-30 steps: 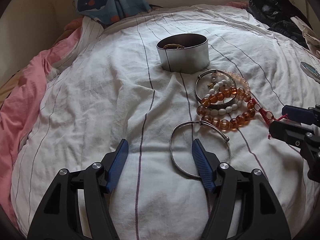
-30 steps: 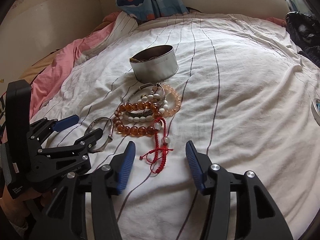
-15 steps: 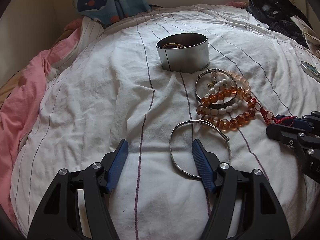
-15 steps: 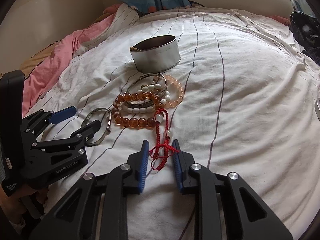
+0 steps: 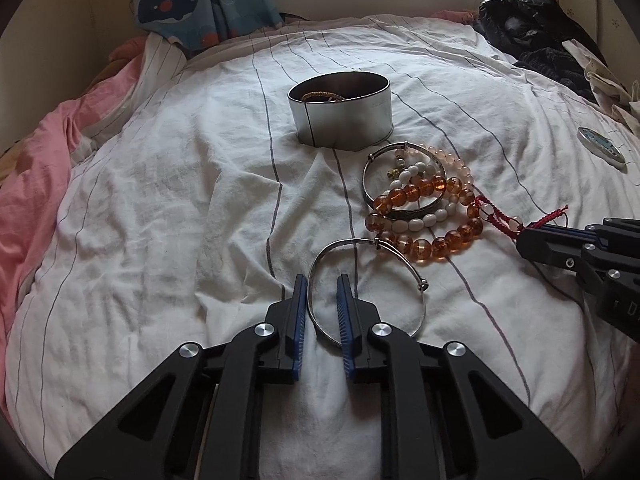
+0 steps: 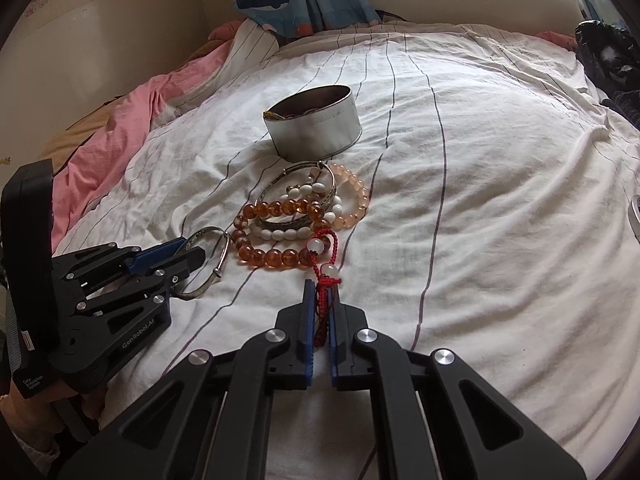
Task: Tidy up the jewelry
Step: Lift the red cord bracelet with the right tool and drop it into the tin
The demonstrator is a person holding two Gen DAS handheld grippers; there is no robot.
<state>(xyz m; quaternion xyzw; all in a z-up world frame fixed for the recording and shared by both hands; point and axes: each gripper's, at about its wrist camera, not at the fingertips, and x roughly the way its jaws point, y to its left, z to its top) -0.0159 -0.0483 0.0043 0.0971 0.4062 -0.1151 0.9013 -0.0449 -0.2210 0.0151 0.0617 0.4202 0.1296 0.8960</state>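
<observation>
Two grippers low in frame, on a white striped bedsheet (image 5: 160,208). Left gripper (image 5: 322,286) at bottom centre of its view, jaws narrowed around the rim of a thin silver bangle (image 5: 400,276), contact unclear. Round tin (image 5: 340,116) above centre, bead bracelets (image 5: 424,216) right of it. Right gripper (image 6: 319,292), jaws clamped on the red cord bracelet (image 6: 326,264)
</observation>
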